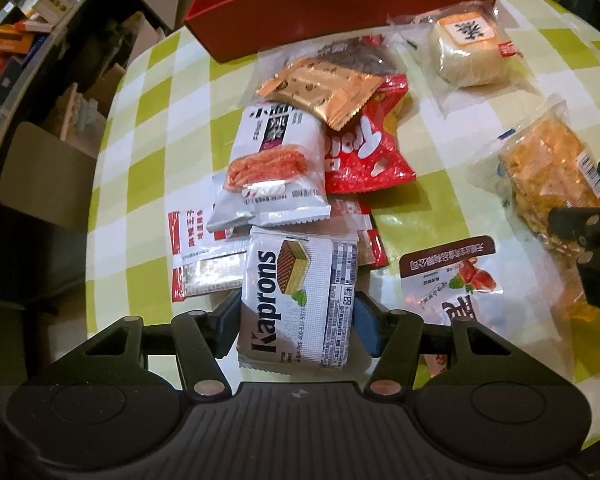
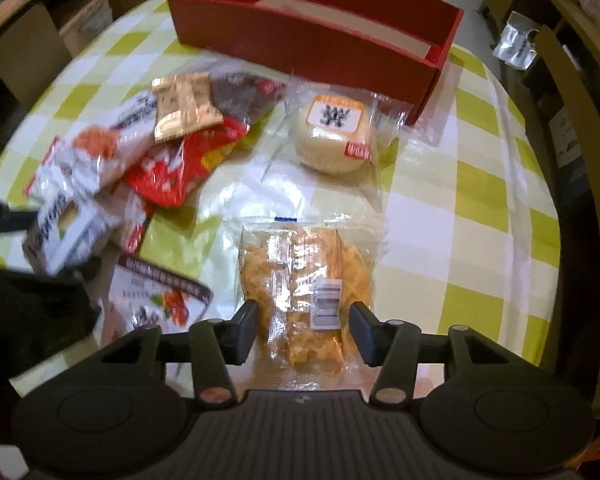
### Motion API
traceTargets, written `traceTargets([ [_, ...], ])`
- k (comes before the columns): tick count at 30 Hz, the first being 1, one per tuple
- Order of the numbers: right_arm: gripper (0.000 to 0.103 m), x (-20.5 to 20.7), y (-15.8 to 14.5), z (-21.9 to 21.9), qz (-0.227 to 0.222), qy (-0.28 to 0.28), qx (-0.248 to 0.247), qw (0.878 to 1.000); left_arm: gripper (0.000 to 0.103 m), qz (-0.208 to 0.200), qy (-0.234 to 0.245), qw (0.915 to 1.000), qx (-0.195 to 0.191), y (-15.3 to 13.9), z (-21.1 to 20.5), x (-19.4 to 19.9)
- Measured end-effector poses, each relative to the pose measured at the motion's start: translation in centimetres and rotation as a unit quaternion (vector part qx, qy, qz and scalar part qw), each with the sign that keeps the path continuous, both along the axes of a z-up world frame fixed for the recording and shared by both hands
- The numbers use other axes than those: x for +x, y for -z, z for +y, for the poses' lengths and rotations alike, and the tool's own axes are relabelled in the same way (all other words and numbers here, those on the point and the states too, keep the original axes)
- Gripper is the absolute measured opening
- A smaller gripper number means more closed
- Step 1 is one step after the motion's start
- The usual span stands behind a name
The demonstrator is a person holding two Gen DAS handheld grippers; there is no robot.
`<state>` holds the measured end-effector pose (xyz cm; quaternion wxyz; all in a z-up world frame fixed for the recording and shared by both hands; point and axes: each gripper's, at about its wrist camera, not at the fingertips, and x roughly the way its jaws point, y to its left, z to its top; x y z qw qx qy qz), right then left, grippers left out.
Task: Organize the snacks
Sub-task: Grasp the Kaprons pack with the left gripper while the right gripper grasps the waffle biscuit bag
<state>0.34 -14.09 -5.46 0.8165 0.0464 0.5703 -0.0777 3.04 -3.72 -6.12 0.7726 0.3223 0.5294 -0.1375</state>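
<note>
The left gripper pinches the white Kaprons wafer pack by its two long sides, with the heap of snack packets just ahead of its fingertips and the red box farther ahead at the table's far edge. The right gripper straddles the clear bag of yellow snacks; its pads look to be touching the wrapper's edges, though the crinkled plastic makes a firm squeeze hard to confirm. Ahead of it lies the wrapped round pastry, near the box.
</note>
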Motion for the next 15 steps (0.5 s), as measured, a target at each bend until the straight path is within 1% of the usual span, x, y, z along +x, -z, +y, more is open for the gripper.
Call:
traceTargets([
  [1, 0.059, 0.2, 0.0, -0.1, -0.001, 0.001, 0.005, 1.0, 0.065, 0.005, -0.003, 1.0, -0.001, 0.1, 0.1, 0.2],
  [2, 0.069, 0.4, 0.0, -0.3, 0.0, 0.0, 0.014, 1.0, 0.065, 0.011, -0.005, 0.9999, -0.004, 0.2, 0.1, 0.3],
  [3, 0.075, 0.7, 0.2, -0.5, 0.002, -0.001, 0.023, 1.0, 0.065, 0.017, -0.007, 0.9998, -0.009, 0.2, 0.2, 0.4],
  [4, 0.078, 0.9, 0.3, -0.6, 0.0, 0.001, 0.026, 1.0, 0.065, 0.019, -0.006, 0.9997, -0.011, 0.2, 0.2, 0.4],
  [6, 0.078, 1.3, 0.5, -0.7, 0.005, 0.002, 0.021, 1.0, 0.065, 0.018, -0.004, 0.9998, -0.01, 0.1, 0.1, 0.5],
  [7, 0.082, 1.5, 0.5, -0.7, 0.003, 0.004, 0.023, 1.0, 0.065, 0.019, -0.004, 0.9998, -0.01, 0.1, 0.2, 0.6],
  [8, 0.088, 1.7, 0.6, -0.9, 0.002, 0.01, 0.03, 0.999, 0.065, 0.02, -0.004, 0.9997, -0.01, 0.1, 0.2, 0.7],
  [9, 0.088, 1.9, 0.9, -1.0, 0.006, 0.013, 0.035, 0.999, 0.065, 0.023, -0.005, 0.9997, -0.01, 0.2, 0.2, 0.8],
  [10, 0.089, 2.1, 1.3, -0.9, 0.01, 0.012, 0.028, 0.999, 0.065, 0.024, -0.006, 0.9996, -0.01, 0.3, 0.2, 0.9],
  [11, 0.089, 2.3, 1.8, -0.7, 0.019, 0.009, 0.008, 1.0, 0.065, 0.026, -0.006, 0.9996, -0.009, 0.4, 0.2, 1.0],
  [13, 0.089, 2.3, 2.7, -0.8, 0.032, 0.012, 0.013, 0.999, 0.065, 0.027, -0.006, 0.9996, -0.007, 0.5, 0.2, 1.0],
  [15, 0.087, 2.1, 2.6, -0.4, 0.026, 0.006, 0.003, 1.0, 0.065, 0.026, -0.005, 0.9996, -0.006, 0.6, 0.0, 0.9],
])
